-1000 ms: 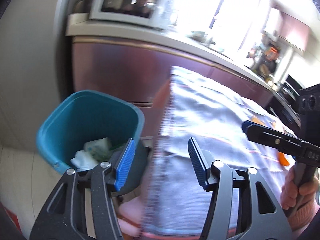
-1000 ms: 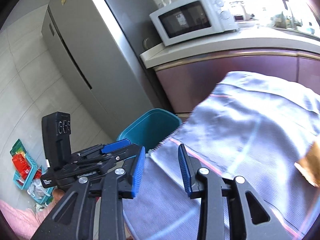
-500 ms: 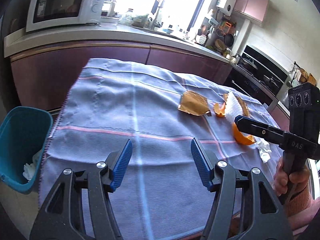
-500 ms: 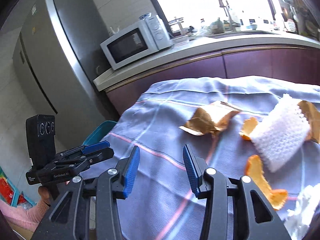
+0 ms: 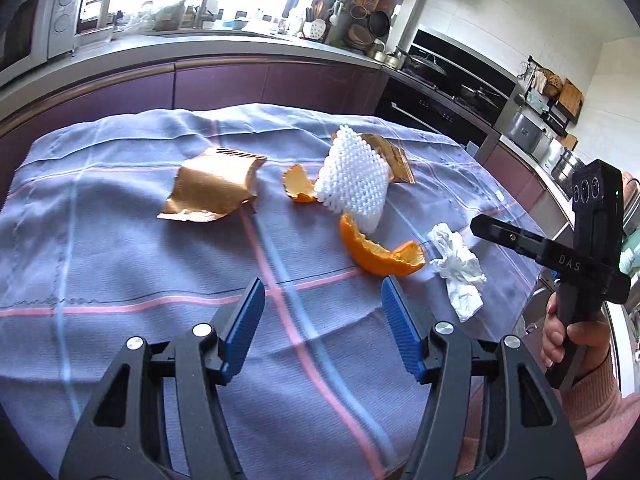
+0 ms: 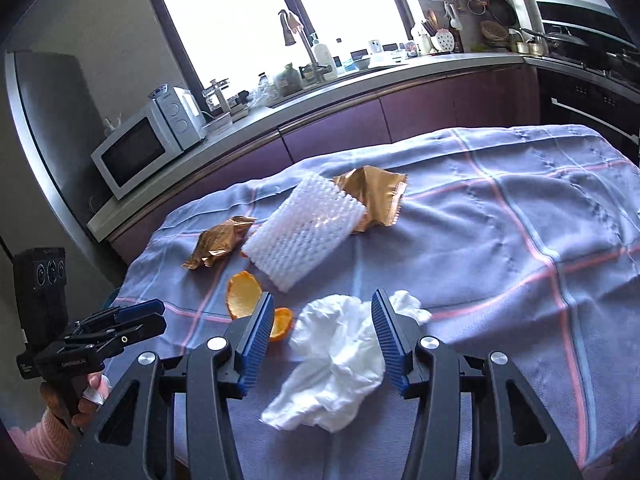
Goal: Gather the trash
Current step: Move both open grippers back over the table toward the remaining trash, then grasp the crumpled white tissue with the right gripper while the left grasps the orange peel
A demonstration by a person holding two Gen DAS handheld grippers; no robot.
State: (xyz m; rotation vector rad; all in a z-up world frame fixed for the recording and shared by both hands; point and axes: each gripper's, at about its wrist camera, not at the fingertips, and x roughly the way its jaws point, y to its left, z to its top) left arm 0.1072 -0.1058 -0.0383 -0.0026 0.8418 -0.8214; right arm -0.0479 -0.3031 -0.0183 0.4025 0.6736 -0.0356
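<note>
Left wrist view: left gripper (image 5: 322, 322) spread wide above the woven blue tablecloth (image 5: 120, 280), curled orange peel (image 5: 380, 252) at 1 o'clock. Right wrist view: right gripper (image 6: 322, 334) released, straddling the crumpled white tissue (image 6: 340, 360); knobbly foam fruit net (image 6: 304, 232) at 12, crinkly gold wrapper (image 6: 220, 240) at 11.

Crumpled white tissue (image 6: 340, 356) lies flat between the right jaws, just ahead of the tips; from the left wrist view it (image 5: 458, 270) sits right of the jaws. Large orange peel (image 5: 378, 250), curled, cup side up, lies just ahead of the left jaws' right tip, touching the white foam net (image 5: 354, 178), a ribbed sleeve lying on its side farther ahead. Small peel (image 5: 298, 184) rests just left of the net. One torn gold wrapper (image 5: 210, 192) lies ahead-left, another (image 5: 390, 154) lies behind the net.
</note>
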